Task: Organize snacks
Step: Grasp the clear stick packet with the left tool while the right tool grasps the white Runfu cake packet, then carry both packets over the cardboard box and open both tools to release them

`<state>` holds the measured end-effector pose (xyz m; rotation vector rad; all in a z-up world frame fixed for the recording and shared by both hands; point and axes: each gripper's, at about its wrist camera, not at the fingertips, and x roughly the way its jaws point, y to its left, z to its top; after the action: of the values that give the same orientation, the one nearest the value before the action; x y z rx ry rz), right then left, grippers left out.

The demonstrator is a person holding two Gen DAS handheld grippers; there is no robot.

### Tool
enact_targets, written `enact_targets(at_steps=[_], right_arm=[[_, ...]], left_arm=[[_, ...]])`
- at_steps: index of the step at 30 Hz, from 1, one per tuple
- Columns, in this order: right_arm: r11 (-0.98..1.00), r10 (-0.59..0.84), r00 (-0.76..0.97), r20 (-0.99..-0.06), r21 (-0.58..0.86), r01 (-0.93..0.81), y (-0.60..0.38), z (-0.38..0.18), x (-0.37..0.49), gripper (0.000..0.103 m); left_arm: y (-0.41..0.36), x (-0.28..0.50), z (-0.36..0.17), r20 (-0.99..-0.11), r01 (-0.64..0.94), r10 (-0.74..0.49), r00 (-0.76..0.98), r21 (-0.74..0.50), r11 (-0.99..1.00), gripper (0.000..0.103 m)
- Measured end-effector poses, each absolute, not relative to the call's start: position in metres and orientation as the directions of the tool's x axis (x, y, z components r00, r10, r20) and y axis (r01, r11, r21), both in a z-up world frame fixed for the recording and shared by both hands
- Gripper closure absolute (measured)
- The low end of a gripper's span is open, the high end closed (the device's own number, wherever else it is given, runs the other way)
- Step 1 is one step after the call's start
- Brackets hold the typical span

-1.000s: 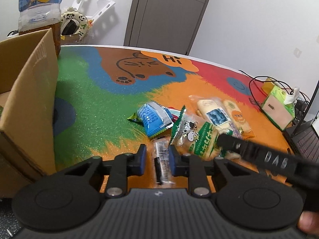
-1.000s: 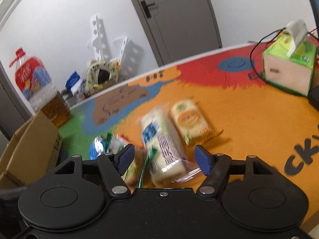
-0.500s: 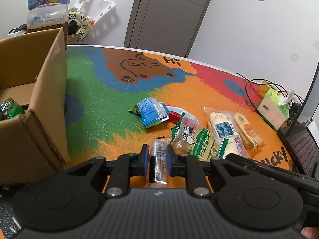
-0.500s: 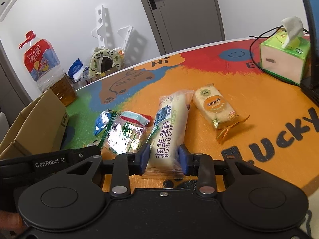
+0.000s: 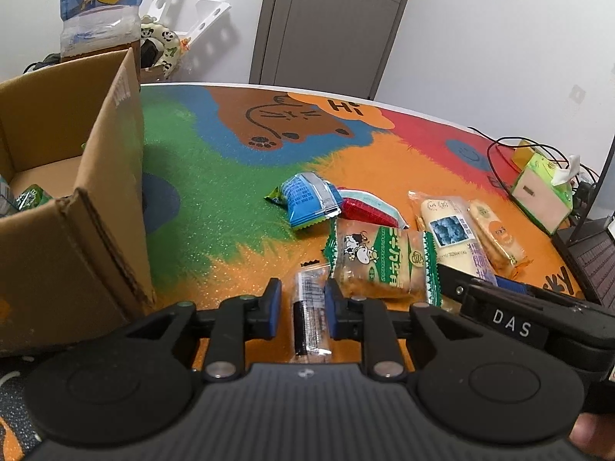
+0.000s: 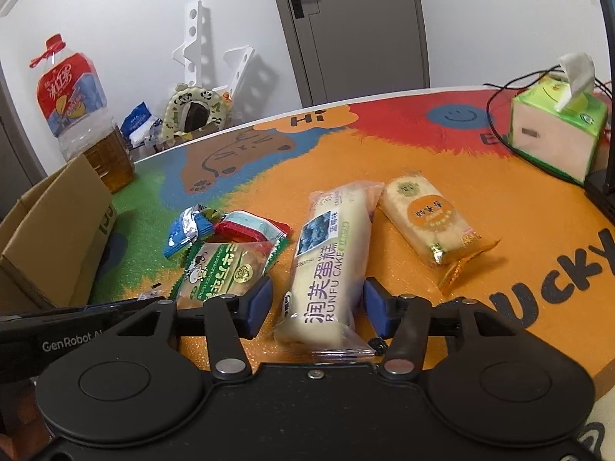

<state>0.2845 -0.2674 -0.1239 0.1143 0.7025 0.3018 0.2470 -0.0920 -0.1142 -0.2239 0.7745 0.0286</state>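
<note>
My left gripper [image 5: 301, 303] has its jaws a little apart around a small clear packet with a black stick [image 5: 310, 317] that lies on the mat. My right gripper [image 6: 318, 307] is open astride the near end of a long white Runfu cake bar [image 6: 326, 265], pads not touching it. Other snacks lie on the mat: a green cow-print packet [image 5: 378, 265] [image 6: 226, 267], a blue packet [image 5: 307, 199], a red packet [image 5: 369, 209] and an orange rice-cracker pack [image 6: 426, 219]. An open cardboard box [image 5: 103, 192] stands at the left with green snacks inside.
A green tissue box [image 6: 553, 130] with black cables stands at the far right, beside a laptop [image 5: 592, 253]. A large oil bottle [image 6: 82, 115] stands behind the cardboard box. The round table's edge [image 6: 599, 368] runs close on the right.
Both grippers have opened: the left jaws widened slightly around the clear packet, the right jaws came off the cake bar. Both cameras moved slightly closer to the snacks.
</note>
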Motion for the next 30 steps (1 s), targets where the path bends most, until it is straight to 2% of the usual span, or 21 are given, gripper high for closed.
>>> enact_targets(at_steps=[5,20,30], right_arm=[[0.938,0.346,0.714,-0.609,0.251,-0.240,-0.276,-0.122,0.281,0.071],[0.930,0.356,0.755,-0.551,0.287,-0.229,-0.285,-0.101,0.266,0.076],[0.919,0.380,0.783,-0.493,0.298,-0.259,-0.275,-0.073,0.258,0.076]], left_arm=[[-0.093,0.244,-0.112,-0.686,-0.103,-0.061,0.725,-0.196,0.975,0.086],[-0.087,0.228,-0.084,-0.634,-0.082,-0.074,0.770,-0.214,0.973,0.087],[-0.073,0.214,-0.049,-0.561,-0.074,-0.072,0.824,-0.232,0.970,0.087]])
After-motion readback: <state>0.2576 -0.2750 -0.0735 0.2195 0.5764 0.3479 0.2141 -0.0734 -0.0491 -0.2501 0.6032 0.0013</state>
